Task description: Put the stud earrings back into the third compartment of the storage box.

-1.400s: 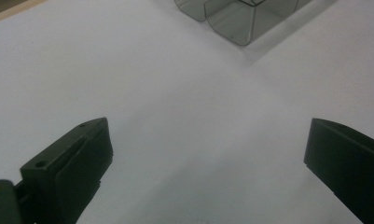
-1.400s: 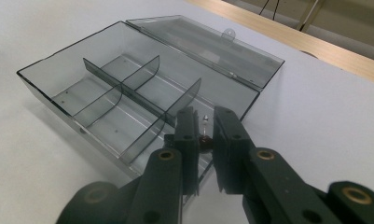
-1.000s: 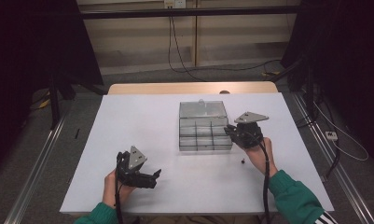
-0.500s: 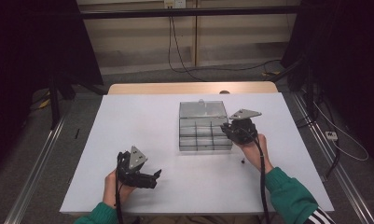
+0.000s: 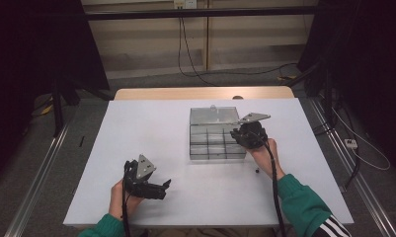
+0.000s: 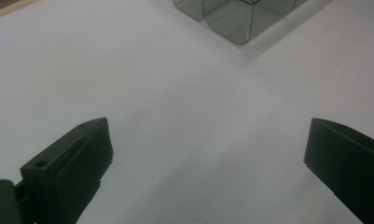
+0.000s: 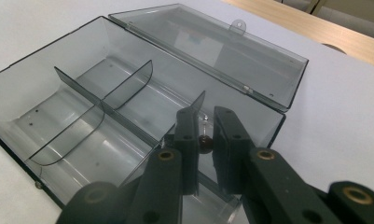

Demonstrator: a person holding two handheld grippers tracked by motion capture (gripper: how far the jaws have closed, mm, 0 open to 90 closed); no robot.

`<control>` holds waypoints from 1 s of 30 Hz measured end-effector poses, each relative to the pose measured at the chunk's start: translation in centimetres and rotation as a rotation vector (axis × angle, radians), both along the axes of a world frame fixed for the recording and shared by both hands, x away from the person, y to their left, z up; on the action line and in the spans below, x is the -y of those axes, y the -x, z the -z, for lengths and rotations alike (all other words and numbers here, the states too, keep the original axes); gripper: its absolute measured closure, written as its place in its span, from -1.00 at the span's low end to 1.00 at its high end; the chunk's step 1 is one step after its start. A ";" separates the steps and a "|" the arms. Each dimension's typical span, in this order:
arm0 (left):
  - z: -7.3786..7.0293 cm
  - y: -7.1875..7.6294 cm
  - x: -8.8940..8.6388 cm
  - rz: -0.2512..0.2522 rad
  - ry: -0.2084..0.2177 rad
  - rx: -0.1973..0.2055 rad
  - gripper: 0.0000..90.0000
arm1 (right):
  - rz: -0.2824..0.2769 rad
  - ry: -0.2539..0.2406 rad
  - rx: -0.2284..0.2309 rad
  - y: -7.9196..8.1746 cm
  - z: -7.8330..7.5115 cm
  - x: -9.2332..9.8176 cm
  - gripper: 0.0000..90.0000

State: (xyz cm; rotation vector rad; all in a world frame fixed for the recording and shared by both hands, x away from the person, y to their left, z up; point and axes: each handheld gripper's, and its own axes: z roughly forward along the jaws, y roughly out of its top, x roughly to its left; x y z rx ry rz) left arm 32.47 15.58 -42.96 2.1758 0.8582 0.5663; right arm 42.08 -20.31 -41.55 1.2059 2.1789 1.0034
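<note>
A clear smoke-grey plastic compartment box (image 5: 192,144) stands open on the white table, its lid (image 5: 213,115) laid back on the far side. My right gripper (image 5: 238,135) hangs over the box's right-hand compartments. In the right gripper view its jaws (image 7: 204,117) are nearly together, pinching a small dark round piece with a thin silver pin (image 7: 204,142) just above a compartment beside a divider (image 7: 124,86). My left gripper (image 5: 164,186) rests low at the table's near left, well away from the box. Its jaws (image 6: 208,137) stand wide open over bare table.
A tiny black piece (image 5: 256,171) lies on the table just right of the box's near corner, beside my right wrist. A corner of the box (image 6: 231,25) shows at the top of the left gripper view. The table's wooden far edge (image 5: 200,93) lies behind the lid.
My right gripper has shifted a little leftward and down, from the box's right edge to over its right compartments, still pinching the small piece. The left gripper has stayed put.
</note>
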 end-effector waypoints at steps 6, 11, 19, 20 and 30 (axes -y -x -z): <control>0.0 0.0 0.0 0.000 0.002 0.000 -0.98 | -0.002 0.004 -0.016 -0.5 0.4 -0.4 0.79; 0.0 0.0 0.0 0.001 -0.002 0.000 -0.98 | -0.015 -0.013 -0.010 -0.6 0.5 -0.5 0.58; -0.1 0.1 -0.1 0.001 0.001 0.008 -0.98 | -0.015 -0.046 -0.015 0.2 -0.6 0.7 0.19; -0.1 0.1 -0.1 0.002 0.002 0.007 -0.98 | -0.021 -0.049 -0.021 0.4 -0.8 0.9 0.11; -0.2 0.1 0.0 0.003 0.003 0.008 -0.98 | -0.063 -0.054 -0.052 2.1 -1.1 2.5 -0.48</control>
